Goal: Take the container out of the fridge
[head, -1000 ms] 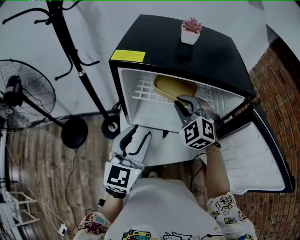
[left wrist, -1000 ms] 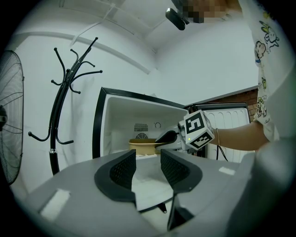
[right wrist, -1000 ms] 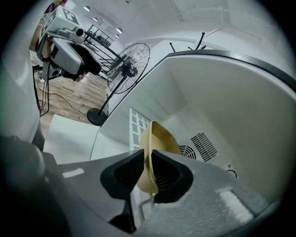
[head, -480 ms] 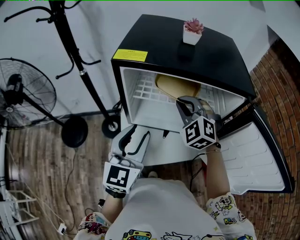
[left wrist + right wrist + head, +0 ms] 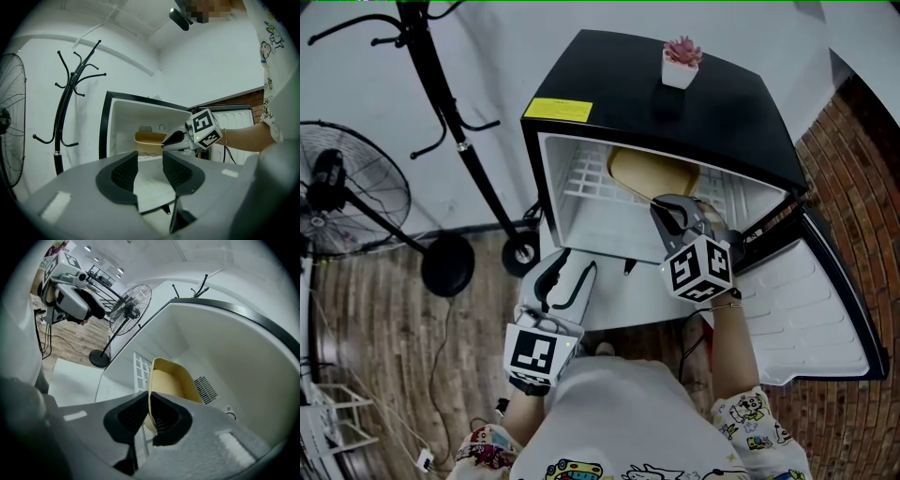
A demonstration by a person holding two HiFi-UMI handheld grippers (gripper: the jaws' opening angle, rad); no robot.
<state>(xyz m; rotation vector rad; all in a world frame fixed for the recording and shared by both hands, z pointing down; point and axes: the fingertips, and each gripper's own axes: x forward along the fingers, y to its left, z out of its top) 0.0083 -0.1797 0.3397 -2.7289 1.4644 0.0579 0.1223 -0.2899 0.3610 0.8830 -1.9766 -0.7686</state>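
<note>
A tan open container (image 5: 653,172) (image 5: 173,383) (image 5: 149,140) sits on the white wire shelf (image 5: 581,183) inside the small black fridge (image 5: 712,103), whose door (image 5: 811,309) stands swung open to the right. My right gripper (image 5: 666,204) (image 5: 149,412) reaches into the fridge and is shut on the container's near rim, which passes between its pads. My left gripper (image 5: 567,272) (image 5: 150,169) hangs open in front of the fridge, below the shelf, with nothing between its fingers.
A small potted plant (image 5: 682,60) stands on the fridge top. A black coat stand (image 5: 455,141) and a floor fan (image 5: 347,192) are at the left on the wooden floor. A brick wall (image 5: 862,187) runs along the right.
The right gripper has closed on the container's rim. The container has shifted slightly on the shelf. The left gripper has stayed almost still.
</note>
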